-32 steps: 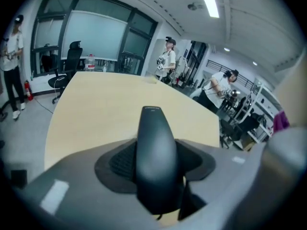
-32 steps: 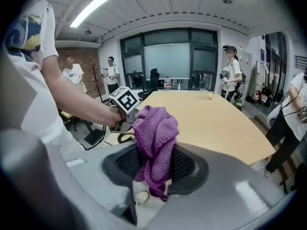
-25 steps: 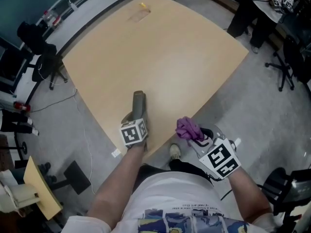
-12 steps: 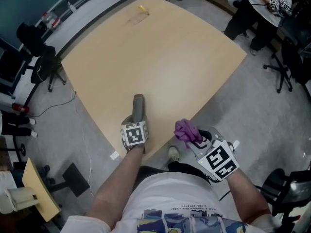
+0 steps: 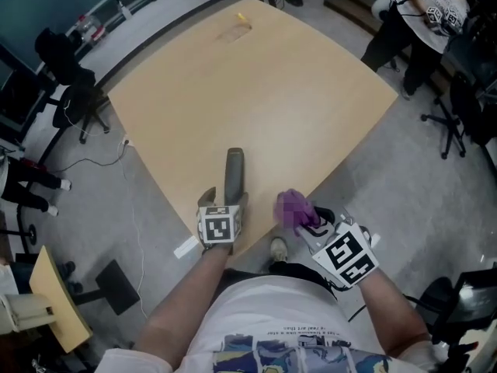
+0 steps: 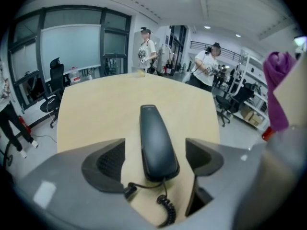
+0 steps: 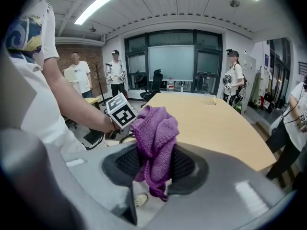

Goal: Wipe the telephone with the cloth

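A dark grey telephone handset (image 5: 234,174) lies flat on the wooden table (image 5: 256,92) near its front edge, its coiled cord (image 6: 165,209) trailing toward me. My left gripper (image 5: 225,202) sits just behind it; its jaws are opening, and the handset (image 6: 156,142) lies between them with a gap on each side. My right gripper (image 5: 304,222) hovers off the table's edge to the right, shut on a bunched purple cloth (image 5: 293,208). In the right gripper view the cloth (image 7: 156,143) is pinched between both pads.
Several people stand beyond the table's far end (image 7: 233,83). Office chairs (image 5: 458,92) stand on the floor to the right and another chair (image 5: 74,103) to the left. A small yellow object (image 5: 241,19) lies at the table's far end. My shoe (image 5: 279,247) shows below the edge.
The left jaws have let go of the handset, which now rests on the table slightly farther forward. The right gripper with the cloth has barely moved.
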`<state>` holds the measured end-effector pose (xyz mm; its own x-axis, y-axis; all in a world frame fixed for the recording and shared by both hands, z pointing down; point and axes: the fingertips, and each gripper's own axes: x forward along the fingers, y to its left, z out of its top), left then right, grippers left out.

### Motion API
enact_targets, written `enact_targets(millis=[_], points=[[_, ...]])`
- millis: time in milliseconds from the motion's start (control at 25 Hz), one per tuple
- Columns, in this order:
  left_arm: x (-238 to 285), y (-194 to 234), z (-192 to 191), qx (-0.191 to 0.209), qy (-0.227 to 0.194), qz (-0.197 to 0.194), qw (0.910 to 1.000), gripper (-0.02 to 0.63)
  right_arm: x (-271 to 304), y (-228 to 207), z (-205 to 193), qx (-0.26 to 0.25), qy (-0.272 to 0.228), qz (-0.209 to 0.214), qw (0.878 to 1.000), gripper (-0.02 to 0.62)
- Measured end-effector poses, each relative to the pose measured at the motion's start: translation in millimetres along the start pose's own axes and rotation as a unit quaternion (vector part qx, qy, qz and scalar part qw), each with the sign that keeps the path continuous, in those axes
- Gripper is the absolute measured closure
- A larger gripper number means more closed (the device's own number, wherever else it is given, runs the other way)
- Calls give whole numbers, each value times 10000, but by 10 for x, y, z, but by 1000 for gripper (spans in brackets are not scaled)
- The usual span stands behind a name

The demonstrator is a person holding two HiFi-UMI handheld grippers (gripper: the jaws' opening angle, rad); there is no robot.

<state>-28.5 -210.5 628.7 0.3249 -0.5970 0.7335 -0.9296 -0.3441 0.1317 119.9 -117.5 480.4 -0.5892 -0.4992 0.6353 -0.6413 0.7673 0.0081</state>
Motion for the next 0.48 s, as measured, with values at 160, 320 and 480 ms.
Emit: enact_targets(millis=[160, 320, 480], points=[[-421, 78, -75, 47, -360, -297, 9989, 195, 107, 231, 163, -133, -55, -10, 9999, 459], [-1006, 168, -167, -265, -701, -895, 9932, 211, 206, 573, 331, -201, -126, 6, 9997, 459], [-1619, 364, -309, -445, -996, -1324, 9852, 307, 309, 1014, 455, -182, -149, 61, 9997, 459]])
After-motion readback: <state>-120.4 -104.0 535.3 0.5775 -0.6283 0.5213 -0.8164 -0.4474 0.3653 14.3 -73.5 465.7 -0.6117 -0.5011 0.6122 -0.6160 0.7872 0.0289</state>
